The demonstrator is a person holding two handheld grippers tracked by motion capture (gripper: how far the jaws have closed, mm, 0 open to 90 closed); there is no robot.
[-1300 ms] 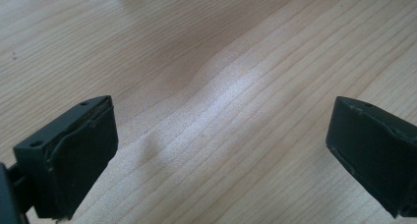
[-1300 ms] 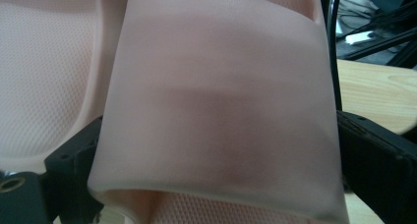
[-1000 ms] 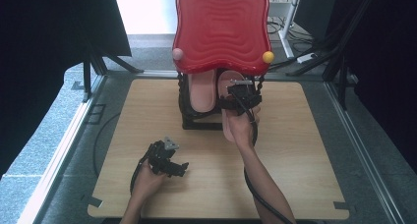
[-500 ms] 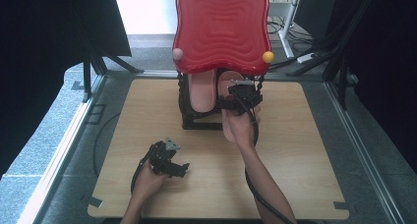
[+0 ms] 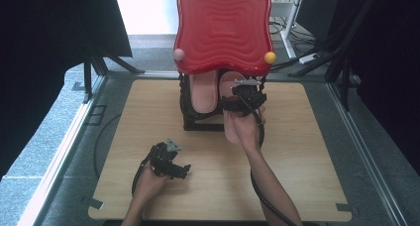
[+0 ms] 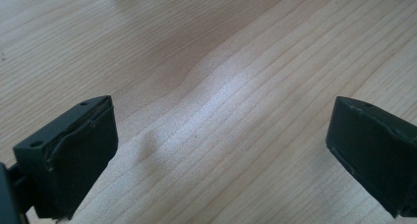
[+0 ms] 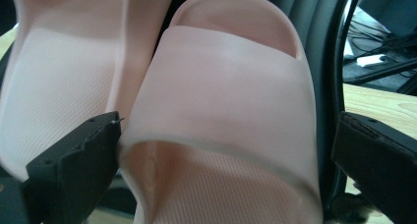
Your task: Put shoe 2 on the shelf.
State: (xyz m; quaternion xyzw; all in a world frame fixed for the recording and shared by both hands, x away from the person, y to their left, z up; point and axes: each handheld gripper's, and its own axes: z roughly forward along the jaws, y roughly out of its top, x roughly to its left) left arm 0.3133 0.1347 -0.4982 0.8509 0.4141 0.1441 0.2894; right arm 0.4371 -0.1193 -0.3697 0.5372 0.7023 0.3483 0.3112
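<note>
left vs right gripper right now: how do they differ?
The left gripper hangs low over bare wooden table near the person, nothing between its jaws. The right gripper is out at the black rack under the red tray, its jaws straddling a pink slide sandal beside a second one, not clamped. Both are open.
</note>
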